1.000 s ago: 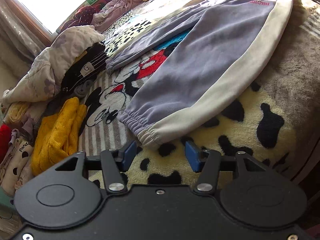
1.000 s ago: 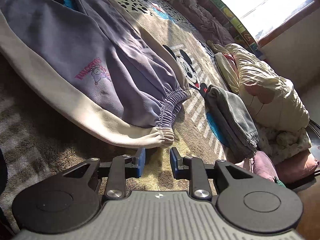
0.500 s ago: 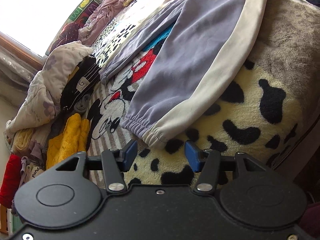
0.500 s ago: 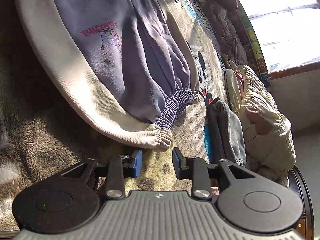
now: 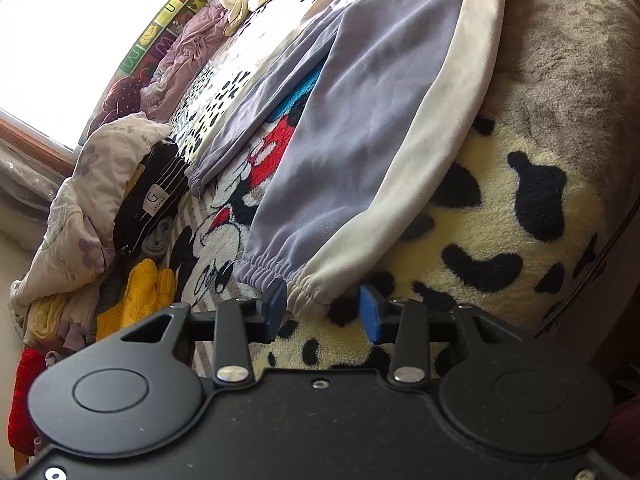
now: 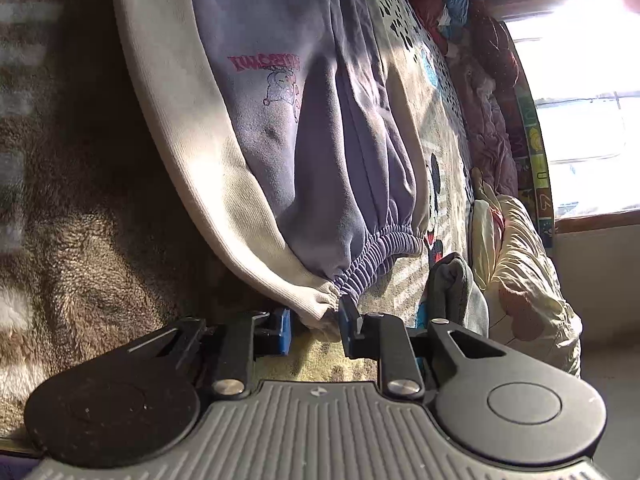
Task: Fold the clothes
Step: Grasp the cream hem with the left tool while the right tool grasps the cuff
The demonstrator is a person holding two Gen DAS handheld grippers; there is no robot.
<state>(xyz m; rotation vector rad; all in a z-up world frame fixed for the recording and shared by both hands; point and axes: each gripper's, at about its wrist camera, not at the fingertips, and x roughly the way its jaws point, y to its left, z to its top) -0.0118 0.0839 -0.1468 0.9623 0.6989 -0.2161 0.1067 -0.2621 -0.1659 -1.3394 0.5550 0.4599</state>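
With the lilac sweatpants (image 5: 360, 128) spread flat on the bed (image 5: 560, 80), we keep both the left gripper (image 5: 322, 308) and right gripper (image 6: 314, 328) unclenched, straddling cuff and waistband corner, and should bite past the elastic before closing.

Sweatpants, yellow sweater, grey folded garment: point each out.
sweatpants (image 5: 360, 152), left wrist view, lavender leg panel.
yellow sweater (image 5: 138, 294), left wrist view, knit front.
grey folded garment (image 6: 452, 284), right wrist view, top fold.
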